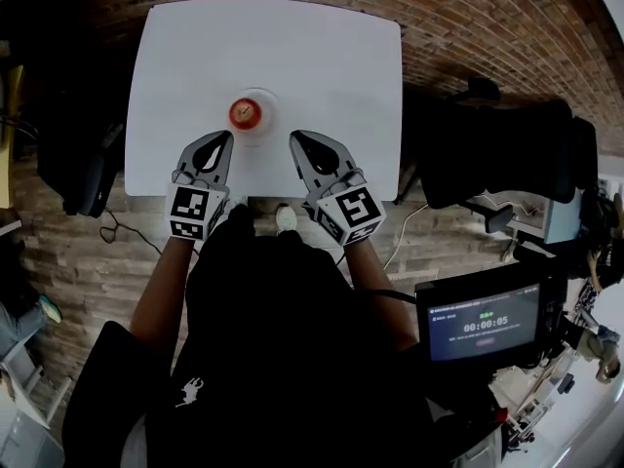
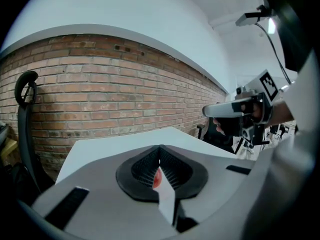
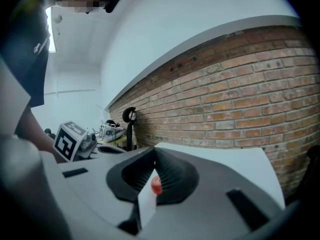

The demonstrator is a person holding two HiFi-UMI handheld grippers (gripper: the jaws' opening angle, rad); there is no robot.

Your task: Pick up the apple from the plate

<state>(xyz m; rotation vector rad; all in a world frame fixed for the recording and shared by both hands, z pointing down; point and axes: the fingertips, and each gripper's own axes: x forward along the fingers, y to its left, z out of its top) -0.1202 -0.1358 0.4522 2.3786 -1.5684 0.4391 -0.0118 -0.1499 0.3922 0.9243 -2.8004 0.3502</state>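
Left claw (image 1: 227, 137), right claw (image 1: 295, 137): apple (image 1: 247, 114) ahead, between

Apple (image 1: 247, 114) on plate (image 1: 271, 107), mid counter (image 1: 195, 47) (upper middle of frame); left hand-held gripper (image 1: 224, 139) lower left of plate, right hand-held gripper (image 1: 296, 138) lower right.

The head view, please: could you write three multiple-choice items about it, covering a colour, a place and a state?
1. The table top is: A black; B white; C green.
2. The apple lies: A on the plate; B on the bare table; C in a hand-held gripper.
3. The left hand-held gripper has its jaws: A wide apart; B together, empty; C closed on the apple.
Key: B, the top is plain white; A, the apple sits on the plate; B, its tips meet short of the apple.
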